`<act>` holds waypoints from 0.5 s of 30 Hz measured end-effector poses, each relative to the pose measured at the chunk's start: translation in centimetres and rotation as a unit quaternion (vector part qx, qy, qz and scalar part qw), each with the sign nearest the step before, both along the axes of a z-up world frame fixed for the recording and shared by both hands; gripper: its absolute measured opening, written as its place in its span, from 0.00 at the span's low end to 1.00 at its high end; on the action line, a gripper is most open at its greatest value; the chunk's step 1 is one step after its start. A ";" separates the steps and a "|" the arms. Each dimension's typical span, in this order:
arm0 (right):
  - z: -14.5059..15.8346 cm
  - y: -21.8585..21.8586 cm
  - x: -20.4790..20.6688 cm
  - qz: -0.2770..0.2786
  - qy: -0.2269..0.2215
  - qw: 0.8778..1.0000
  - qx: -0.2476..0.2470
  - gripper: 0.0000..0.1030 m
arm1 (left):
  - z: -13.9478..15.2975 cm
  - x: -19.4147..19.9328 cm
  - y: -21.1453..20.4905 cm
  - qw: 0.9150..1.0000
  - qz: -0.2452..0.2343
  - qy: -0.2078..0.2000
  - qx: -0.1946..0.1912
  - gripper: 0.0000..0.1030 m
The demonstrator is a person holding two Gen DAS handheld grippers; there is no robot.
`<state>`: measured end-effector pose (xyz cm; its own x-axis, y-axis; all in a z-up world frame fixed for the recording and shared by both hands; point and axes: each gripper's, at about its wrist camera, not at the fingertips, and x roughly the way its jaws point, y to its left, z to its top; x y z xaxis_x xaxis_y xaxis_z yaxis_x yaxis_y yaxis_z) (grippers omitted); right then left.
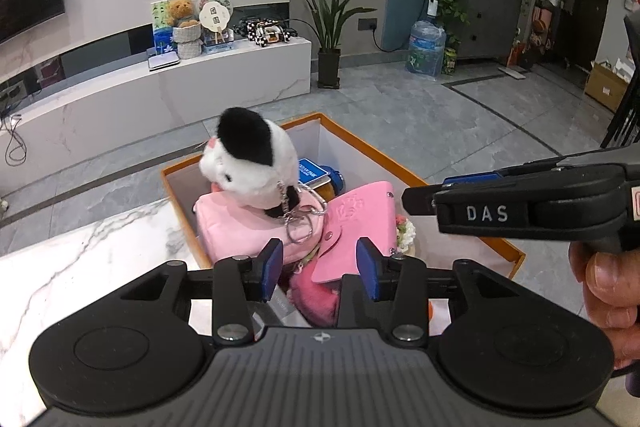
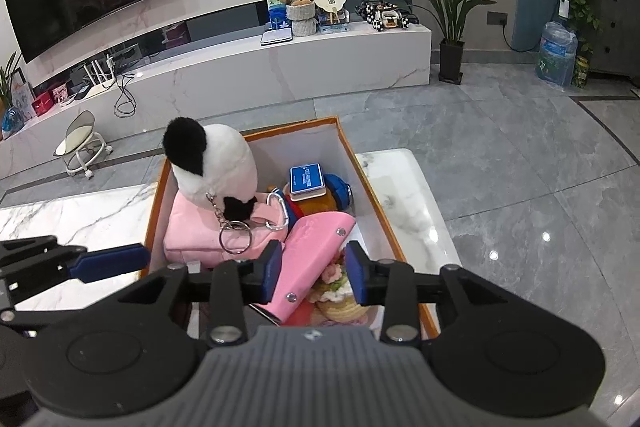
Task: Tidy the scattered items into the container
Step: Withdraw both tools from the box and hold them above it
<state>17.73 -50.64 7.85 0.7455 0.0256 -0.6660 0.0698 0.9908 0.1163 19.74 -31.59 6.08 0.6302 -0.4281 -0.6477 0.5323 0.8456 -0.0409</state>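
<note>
An orange-rimmed white box (image 1: 384,155) (image 2: 256,135) stands on the marble table. Inside, a black-and-white plush (image 1: 252,163) (image 2: 216,163) with a key ring sits on a pink pouch (image 1: 236,227) (image 2: 196,231). Beside it lies a pink snap case (image 1: 356,223) (image 2: 312,247). My left gripper (image 1: 320,265) hovers over the near end of the box, open, with the case's corner seen between its blue pads. My right gripper (image 2: 312,269) (image 1: 424,199) is open too, above the case, not pressing it. The left gripper (image 2: 108,263) shows at the left in the right wrist view.
Deeper in the box lie a blue card box (image 2: 306,179), a blue round item (image 2: 340,189) and crocheted flowers (image 2: 336,291). The marble table (image 2: 404,195) flanks the box. Beyond are grey floor tiles, a white TV bench (image 2: 280,67), a small stool (image 2: 82,143) and a potted plant (image 2: 452,27).
</note>
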 end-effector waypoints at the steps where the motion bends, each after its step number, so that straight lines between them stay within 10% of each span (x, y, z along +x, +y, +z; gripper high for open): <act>1: 0.2 0.2 -0.1 -0.001 -0.001 1.000 -0.002 0.38 | 0.1 -0.2 0.3 1.000 0.000 0.000 -0.001 0.46; 11: 1.3 2.2 -1.4 -0.001 -0.009 1.000 -0.010 0.63 | 1.3 -2.1 3.7 0.999 -0.022 -0.013 -0.041 0.88; 15: 1.4 3.5 -1.9 -0.030 0.005 0.999 -0.038 0.76 | 1.0 -2.6 4.5 0.996 -0.047 -0.014 -0.071 0.90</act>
